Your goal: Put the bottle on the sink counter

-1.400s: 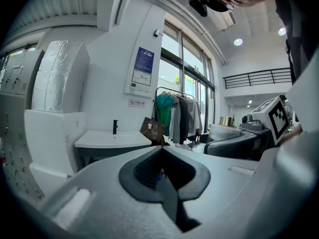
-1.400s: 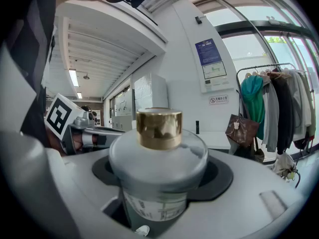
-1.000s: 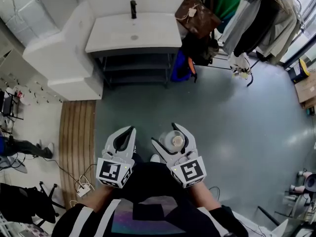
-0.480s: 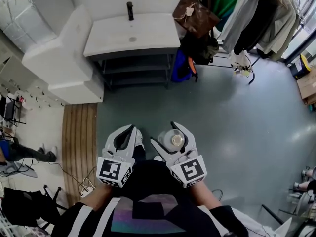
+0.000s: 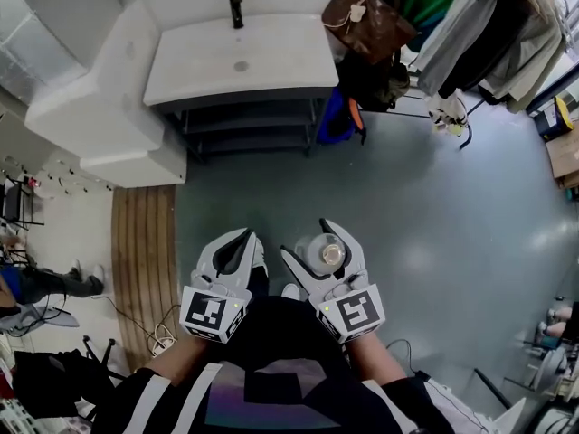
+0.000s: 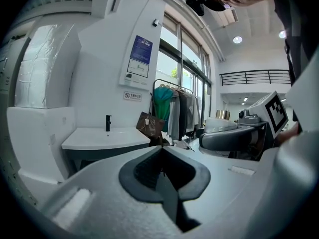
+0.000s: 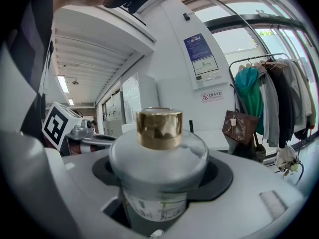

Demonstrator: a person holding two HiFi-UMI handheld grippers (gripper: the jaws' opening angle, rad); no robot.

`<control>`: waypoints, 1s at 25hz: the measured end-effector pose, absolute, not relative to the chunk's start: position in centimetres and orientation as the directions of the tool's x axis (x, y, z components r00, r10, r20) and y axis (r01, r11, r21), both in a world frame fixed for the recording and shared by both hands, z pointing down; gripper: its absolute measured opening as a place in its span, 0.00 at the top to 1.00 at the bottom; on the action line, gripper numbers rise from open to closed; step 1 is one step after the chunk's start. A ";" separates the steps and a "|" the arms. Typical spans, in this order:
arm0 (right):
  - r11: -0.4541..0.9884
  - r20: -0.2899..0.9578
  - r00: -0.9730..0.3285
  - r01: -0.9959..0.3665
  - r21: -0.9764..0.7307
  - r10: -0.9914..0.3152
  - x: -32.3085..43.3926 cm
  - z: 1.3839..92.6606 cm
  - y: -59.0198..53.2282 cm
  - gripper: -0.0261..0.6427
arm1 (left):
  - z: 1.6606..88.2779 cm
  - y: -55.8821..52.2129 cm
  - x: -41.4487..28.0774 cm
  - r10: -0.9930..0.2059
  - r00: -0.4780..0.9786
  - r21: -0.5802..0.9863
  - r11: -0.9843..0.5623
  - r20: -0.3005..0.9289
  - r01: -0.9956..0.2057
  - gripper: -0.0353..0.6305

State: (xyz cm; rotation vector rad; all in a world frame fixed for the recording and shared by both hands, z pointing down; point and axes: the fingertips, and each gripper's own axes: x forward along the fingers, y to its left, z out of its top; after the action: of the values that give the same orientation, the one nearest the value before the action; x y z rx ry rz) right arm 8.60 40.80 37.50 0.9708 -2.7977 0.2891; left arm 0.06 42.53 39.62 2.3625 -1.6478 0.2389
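Observation:
My right gripper (image 5: 323,253) is shut on a clear glass bottle (image 5: 323,255) with a gold cap, held upright over the grey floor. In the right gripper view the bottle (image 7: 158,171) fills the space between the jaws, its gold cap (image 7: 159,128) on top. My left gripper (image 5: 237,253) hangs beside it with its jaws shut and nothing between them (image 6: 160,167). The white sink counter (image 5: 271,61) with a black faucet (image 5: 235,9) stands far ahead, against the wall. The same sink counter (image 6: 102,139) shows at mid-left in the left gripper view.
A brown handbag (image 5: 366,16) and a rack of hanging clothes (image 5: 470,25) stand right of the sink. White blocks (image 5: 109,116) sit left of it. A wooden strip (image 5: 140,260) runs along the floor at left. Dark shelves (image 5: 249,125) lie under the counter.
The whole view has shifted slightly; the sink sits a little nearer and more to the left. Both grippers keep their hold and their place beside each other.

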 end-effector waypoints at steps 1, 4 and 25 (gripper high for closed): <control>0.766 0.222 -0.772 -0.629 -0.131 -0.596 8.3 37.8 40.0 0.45 | 39.8 41.7 -0.3 -0.896 0.347 0.115 -0.328 0.278 -0.938 0.95; 0.771 0.216 -0.776 -0.624 -0.130 -0.592 7.1 38.3 38.0 0.45 | 40.2 39.2 -1.5 -0.890 0.359 0.133 -0.335 0.281 -0.933 0.95; 0.693 0.218 -0.683 -0.720 -0.039 -0.697 -0.7 35.5 27.3 0.45 | 38.3 27.6 -9.7 -0.870 0.455 0.154 -0.432 0.190 -0.889 0.95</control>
State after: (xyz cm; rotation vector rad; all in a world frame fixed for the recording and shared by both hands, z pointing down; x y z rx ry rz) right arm -0.65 27.30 35.54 1.1482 -2.7162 0.1804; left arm -9.66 27.59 38.34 2.4747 -1.5232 0.1197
